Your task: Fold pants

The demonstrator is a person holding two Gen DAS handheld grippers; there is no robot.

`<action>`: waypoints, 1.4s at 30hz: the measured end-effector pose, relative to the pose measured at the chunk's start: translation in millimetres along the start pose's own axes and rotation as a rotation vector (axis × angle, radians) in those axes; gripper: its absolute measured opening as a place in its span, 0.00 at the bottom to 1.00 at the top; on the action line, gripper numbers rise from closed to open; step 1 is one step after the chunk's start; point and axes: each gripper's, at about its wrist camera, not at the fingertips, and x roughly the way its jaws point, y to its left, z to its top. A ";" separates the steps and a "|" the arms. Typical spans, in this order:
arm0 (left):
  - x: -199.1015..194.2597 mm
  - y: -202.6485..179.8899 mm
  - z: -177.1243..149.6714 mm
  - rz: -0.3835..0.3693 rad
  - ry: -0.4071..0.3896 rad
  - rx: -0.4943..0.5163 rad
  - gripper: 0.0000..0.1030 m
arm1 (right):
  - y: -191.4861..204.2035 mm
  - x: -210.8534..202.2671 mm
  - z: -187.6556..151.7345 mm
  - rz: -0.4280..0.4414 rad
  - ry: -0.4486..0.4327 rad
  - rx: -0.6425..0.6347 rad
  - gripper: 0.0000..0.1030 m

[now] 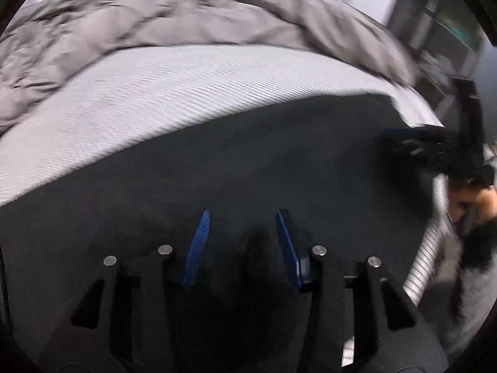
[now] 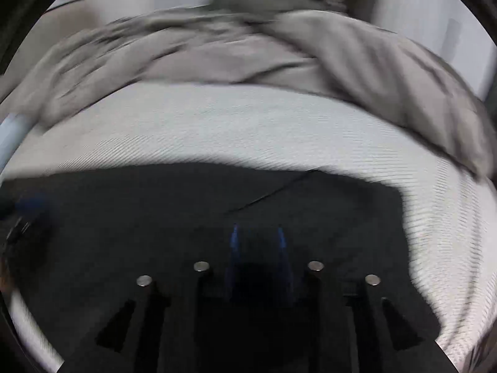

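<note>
Looking along the left tool in the left wrist view, its blue pads are standing partly apart over the dark pants; whether cloth is pinched is unclear. The pants are lying flat on the white ribbed bed sheet, long axis running side to side, below a grey quilt. The right tool is blurring at their right edge.

In the right wrist view, the right tool is showing narrow jaws low over the pants; any grip is untellable. No writing is legible.
</note>
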 end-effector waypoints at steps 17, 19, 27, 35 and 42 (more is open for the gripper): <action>9.0 -32.1 -35.2 0.079 0.028 0.098 0.66 | -76.3 -45.7 -68.1 -0.129 -0.005 0.168 0.28; -1.3 -37.2 -34.0 0.076 0.002 0.089 0.66 | -85.8 -68.2 -72.5 -0.103 -0.050 0.232 0.33; 10.1 -64.0 -42.8 0.055 0.020 0.184 0.69 | -128.6 -59.9 -101.7 -0.128 -0.041 0.390 0.40; 5.3 -46.4 -38.9 0.068 0.015 0.105 0.75 | -161.1 -61.0 -96.5 -0.268 -0.006 0.523 0.44; -15.2 -35.6 -27.7 0.053 -0.083 0.040 0.75 | -199.3 -50.2 -133.2 0.157 -0.050 0.848 0.84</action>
